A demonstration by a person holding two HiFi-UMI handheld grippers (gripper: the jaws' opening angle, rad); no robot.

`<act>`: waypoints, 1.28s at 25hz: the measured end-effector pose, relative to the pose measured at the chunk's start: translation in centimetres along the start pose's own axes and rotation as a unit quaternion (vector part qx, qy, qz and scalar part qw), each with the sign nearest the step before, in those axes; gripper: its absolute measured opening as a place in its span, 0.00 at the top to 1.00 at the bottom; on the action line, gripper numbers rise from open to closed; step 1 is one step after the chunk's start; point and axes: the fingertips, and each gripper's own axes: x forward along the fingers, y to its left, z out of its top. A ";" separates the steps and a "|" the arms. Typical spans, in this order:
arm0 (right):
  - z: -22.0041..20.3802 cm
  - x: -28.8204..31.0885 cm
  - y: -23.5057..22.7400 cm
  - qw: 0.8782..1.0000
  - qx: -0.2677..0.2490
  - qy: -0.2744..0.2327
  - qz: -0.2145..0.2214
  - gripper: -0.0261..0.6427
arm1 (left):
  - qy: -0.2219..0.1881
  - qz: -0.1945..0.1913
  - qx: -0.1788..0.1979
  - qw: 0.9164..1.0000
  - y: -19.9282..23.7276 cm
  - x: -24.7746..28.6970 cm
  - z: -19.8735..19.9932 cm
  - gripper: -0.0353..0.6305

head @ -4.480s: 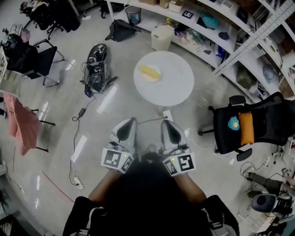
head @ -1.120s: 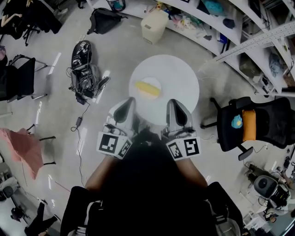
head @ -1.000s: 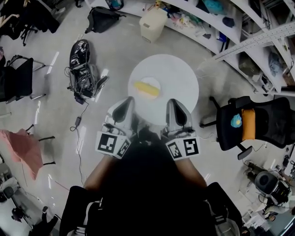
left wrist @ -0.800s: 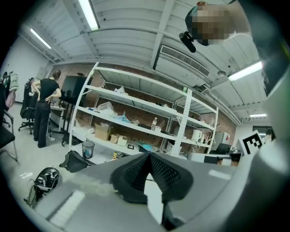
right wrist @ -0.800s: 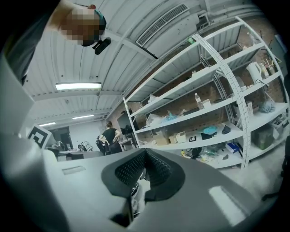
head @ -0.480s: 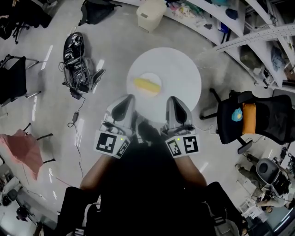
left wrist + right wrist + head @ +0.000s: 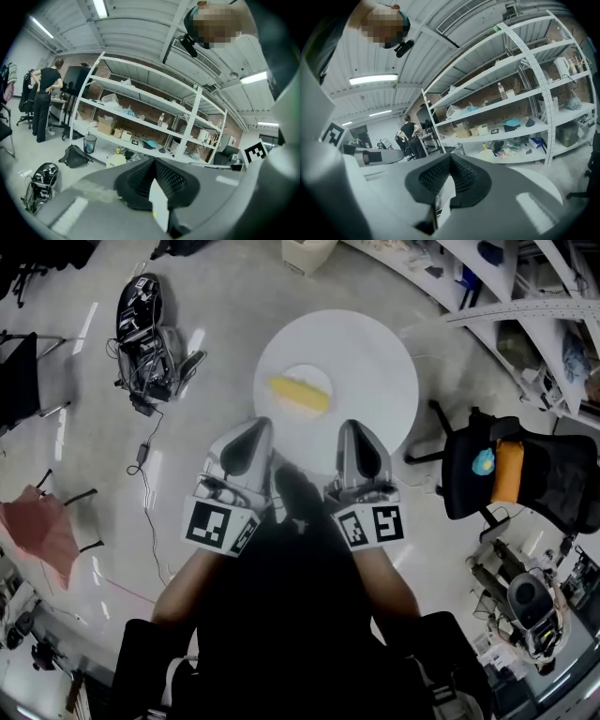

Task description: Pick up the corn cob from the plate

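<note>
On the round white desk (image 7: pixel 375 381) sits a white plate (image 7: pixel 302 371), and the yellow corn cob (image 7: pixel 300 393) lies flat on it. The plate is on the side of the desk nearer to the person, a bit to the left. Nothing is touching the corn cob.

The left gripper (image 7: pixel 251 432) and the right gripper (image 7: pixel 354 432) are side by side at the near edge of the desk, with a gap between them. Both point toward the desk. The left one is closer to the plate but apart from it. Each gripper has a cube with black and white squares at its back end.

The left gripper view shows its black jaws pressed together with nothing between them. The right gripper view shows the same: its jaws are pressed together and hold nothing.

To the right of the desk is a black office chair (image 7: pixel 548 484) with an orange cushion (image 7: pixel 507 471) on it. A black bag full of wires (image 7: pixel 141 324) lies on the floor to the left of the desk, and a pink cloth (image 7: pixel 42 531) hangs over a chair further left. Long white shelves (image 7: pixel 140 119) full of boxes run along the wall. A person in black clothes (image 7: pixel 46 101) stands far away by the shelves, and a small bin (image 7: pixel 89 143) stands on the floor there.
</note>
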 end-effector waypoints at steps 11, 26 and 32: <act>-5.5 2.0 -1.5 0.999 0.011 0.045 -0.019 0.95 | 0.027 0.007 -0.028 0.999 2.7 0.5 -3.9 0.94; -11.7 4.2 -3.5 0.992 0.034 0.117 -0.035 0.91 | 0.038 -0.005 -0.044 0.998 4.7 2.9 -6.3 0.94; -13.6 5.2 -4.3 0.987 0.027 0.152 -0.034 0.83 | 0.043 -0.002 -0.056 0.998 5.7 3.9 -6.7 0.94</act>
